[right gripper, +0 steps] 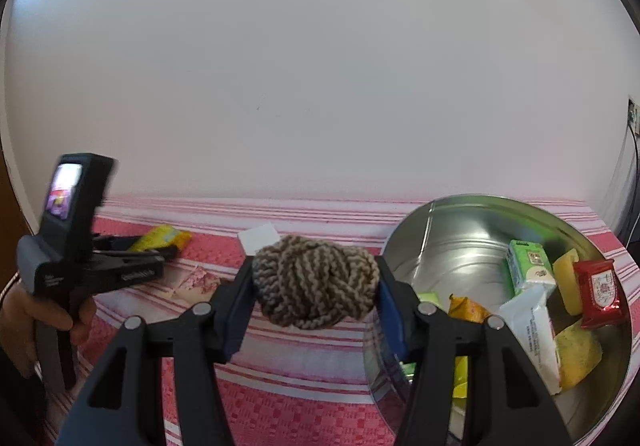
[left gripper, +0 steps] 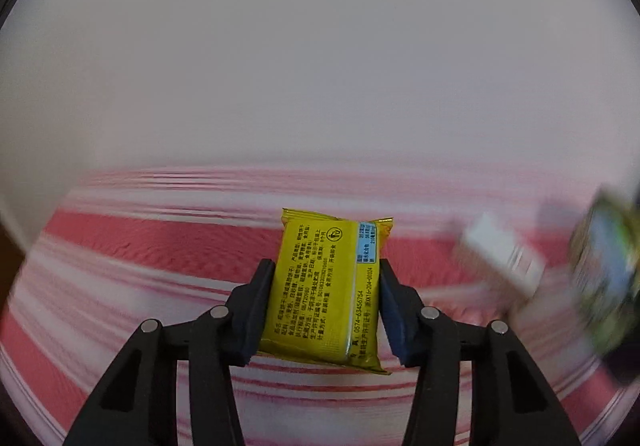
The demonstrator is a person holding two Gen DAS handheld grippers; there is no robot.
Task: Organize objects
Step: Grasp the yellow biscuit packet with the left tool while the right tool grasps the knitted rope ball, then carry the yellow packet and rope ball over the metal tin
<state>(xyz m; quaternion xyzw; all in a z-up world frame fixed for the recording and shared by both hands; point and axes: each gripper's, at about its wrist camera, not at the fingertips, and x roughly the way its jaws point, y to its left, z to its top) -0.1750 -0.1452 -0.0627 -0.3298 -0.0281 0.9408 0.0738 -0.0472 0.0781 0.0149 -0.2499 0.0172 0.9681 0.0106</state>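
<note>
My left gripper (left gripper: 325, 286) is shut on a yellow snack packet (left gripper: 326, 286) and holds it above the pink striped cloth (left gripper: 160, 242). The same gripper and packet (right gripper: 162, 238) show at the left of the right wrist view. My right gripper (right gripper: 316, 286) is shut on a brown and beige knitted ball (right gripper: 316, 282), held above the cloth just left of a round metal tin (right gripper: 440, 230). The tin holds several snack packets, among them a green one (right gripper: 528, 266) and a red one (right gripper: 598, 292).
A small white card (right gripper: 260, 238) lies on the cloth behind the ball. In the left wrist view a blurred white box (left gripper: 500, 258) and a blurred dark packet (left gripper: 604, 274) sit at the right. A pale wall fills the background.
</note>
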